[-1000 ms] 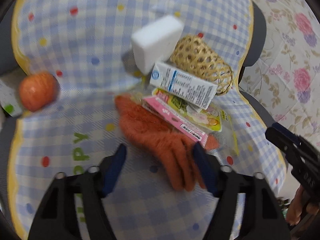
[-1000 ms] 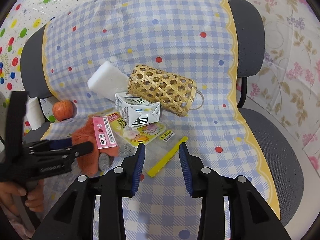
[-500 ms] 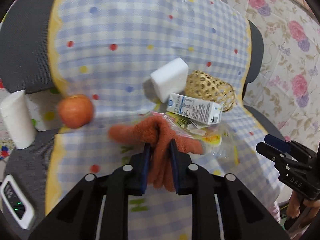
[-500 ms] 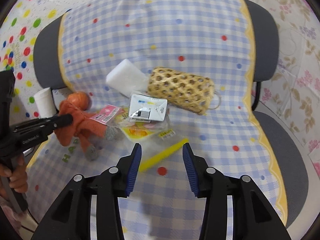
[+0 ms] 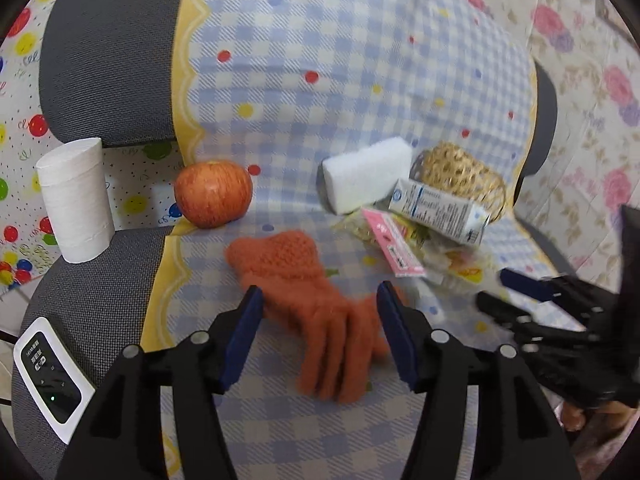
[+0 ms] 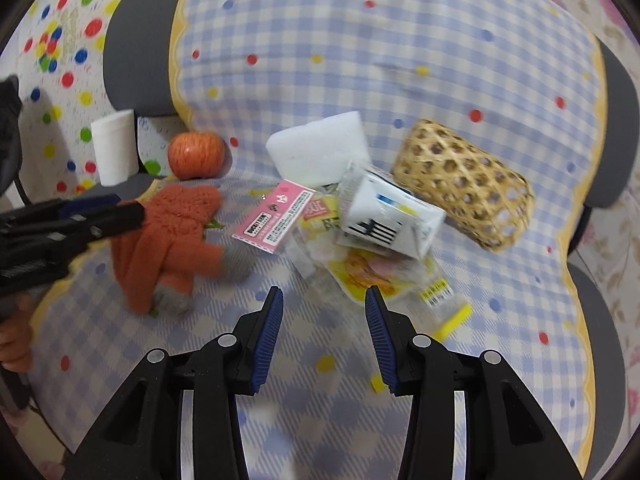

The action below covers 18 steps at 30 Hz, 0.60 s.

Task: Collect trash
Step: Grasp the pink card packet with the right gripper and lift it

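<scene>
On the chair seat: a blue-and-white checked cloth (image 6: pixel 400 40) with coloured dots covers the seat and backrest, and every item lies on it.
Trash pile: toward the right of the seat — a small milk carton (image 6: pixel 394 220) lying on a clear yellow-printed snack wrapper (image 6: pixel 376 268), with a pink card packet (image 6: pixel 276 216) touching the wrapper's left edge.
Not trash, by my judgement: an orange knitted glove (image 5: pixel 316 304) near left, a red apple (image 5: pixel 213 193) far left, a white foam block (image 5: pixel 366 174) behind the pile, and a woven bamboo basket (image 6: pixel 464 184) lying on its side at the far right.
Off the cloth: a white paper roll (image 5: pixel 76 200) stands at the far left, and a white device with a green light (image 5: pixel 48 372) rests on the seat's near-left corner.
Left gripper (image 5: pixel 320 320): its jaws are opening; the glove lies between them, pads clear of the wool on both sides.
Right gripper (image 6: pixel 324 320): jaws parted and empty, pointing at the near edge of the wrapper, not touching it.
Pose: both tools slant downward toward the seat, the left one over the glove, the right one near the pile.
Step in hand: probably the glove has been set aside — the wrappers now lie exposed.
Next move calls for: bringing the right gripper forward and low so one pad slides under the thin wrapper edge, without knocking the carton off.
</scene>
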Motion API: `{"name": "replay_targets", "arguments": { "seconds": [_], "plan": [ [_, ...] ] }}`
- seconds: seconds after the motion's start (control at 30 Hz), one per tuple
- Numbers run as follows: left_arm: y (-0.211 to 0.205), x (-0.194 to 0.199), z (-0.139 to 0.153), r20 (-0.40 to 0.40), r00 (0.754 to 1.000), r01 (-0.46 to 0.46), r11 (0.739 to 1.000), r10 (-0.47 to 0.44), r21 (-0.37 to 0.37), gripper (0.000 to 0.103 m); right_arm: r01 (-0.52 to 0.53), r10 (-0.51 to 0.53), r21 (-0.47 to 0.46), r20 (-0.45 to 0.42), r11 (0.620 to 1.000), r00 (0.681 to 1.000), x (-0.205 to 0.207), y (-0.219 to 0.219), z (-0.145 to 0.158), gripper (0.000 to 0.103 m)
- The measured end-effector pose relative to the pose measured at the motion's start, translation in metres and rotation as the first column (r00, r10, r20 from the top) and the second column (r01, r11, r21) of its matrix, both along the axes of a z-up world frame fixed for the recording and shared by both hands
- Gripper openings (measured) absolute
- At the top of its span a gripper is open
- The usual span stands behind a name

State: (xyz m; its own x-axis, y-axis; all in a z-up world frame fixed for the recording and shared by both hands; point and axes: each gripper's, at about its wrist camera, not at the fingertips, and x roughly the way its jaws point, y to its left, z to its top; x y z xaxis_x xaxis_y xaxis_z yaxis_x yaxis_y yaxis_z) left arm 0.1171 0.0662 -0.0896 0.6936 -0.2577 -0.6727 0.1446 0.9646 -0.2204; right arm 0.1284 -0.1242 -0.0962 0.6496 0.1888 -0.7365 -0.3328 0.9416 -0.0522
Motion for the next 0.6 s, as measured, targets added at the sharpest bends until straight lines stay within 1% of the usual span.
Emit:
{"name": "replay_targets", "arguments": {
  "seconds": [0.07,0.1,0.23,0.3,0.37,0.5,0.6],
  "plan": [
    [0.004,-0.001,0.002,0.013,1.0,-0.004,1.0,0.004,-0.012,0.058,-0.02,0.019,-0.036,-0.005,0.999,1.0,0.01,0.009,-0.004,0.044],
    [0.005,0.0,0.002,0.013,1.0,-0.008,1.0,0.008,-0.006,0.058,-0.026,0.026,-0.051,-0.008,0.998,1.0,0.013,0.012,-0.007,0.043],
    [0.005,0.007,-0.006,-0.015,1.0,-0.018,1.0,0.018,0.003,0.058,-0.059,0.056,-0.105,-0.029,0.993,0.998,0.03,0.026,-0.018,0.043],
    [0.007,0.009,-0.011,-0.029,0.999,-0.022,1.0,0.022,0.002,0.058,-0.07,0.066,-0.12,-0.038,0.99,0.997,0.036,0.031,-0.022,0.043],
    [0.005,0.01,-0.013,-0.036,0.999,-0.021,1.0,0.022,0.005,0.058,-0.074,0.071,-0.129,-0.029,0.989,0.997,0.04,0.035,-0.023,0.042],
    [0.003,0.01,-0.013,-0.038,0.999,-0.019,1.0,0.02,0.008,0.058,-0.082,0.079,-0.144,-0.027,0.986,0.997,0.048,0.04,-0.023,0.042],
    [0.005,0.007,-0.01,-0.028,0.999,-0.024,1.0,0.024,0.013,0.058,-0.116,0.115,-0.147,-0.018,0.982,0.993,0.039,0.04,-0.017,0.042]
  ]
}}
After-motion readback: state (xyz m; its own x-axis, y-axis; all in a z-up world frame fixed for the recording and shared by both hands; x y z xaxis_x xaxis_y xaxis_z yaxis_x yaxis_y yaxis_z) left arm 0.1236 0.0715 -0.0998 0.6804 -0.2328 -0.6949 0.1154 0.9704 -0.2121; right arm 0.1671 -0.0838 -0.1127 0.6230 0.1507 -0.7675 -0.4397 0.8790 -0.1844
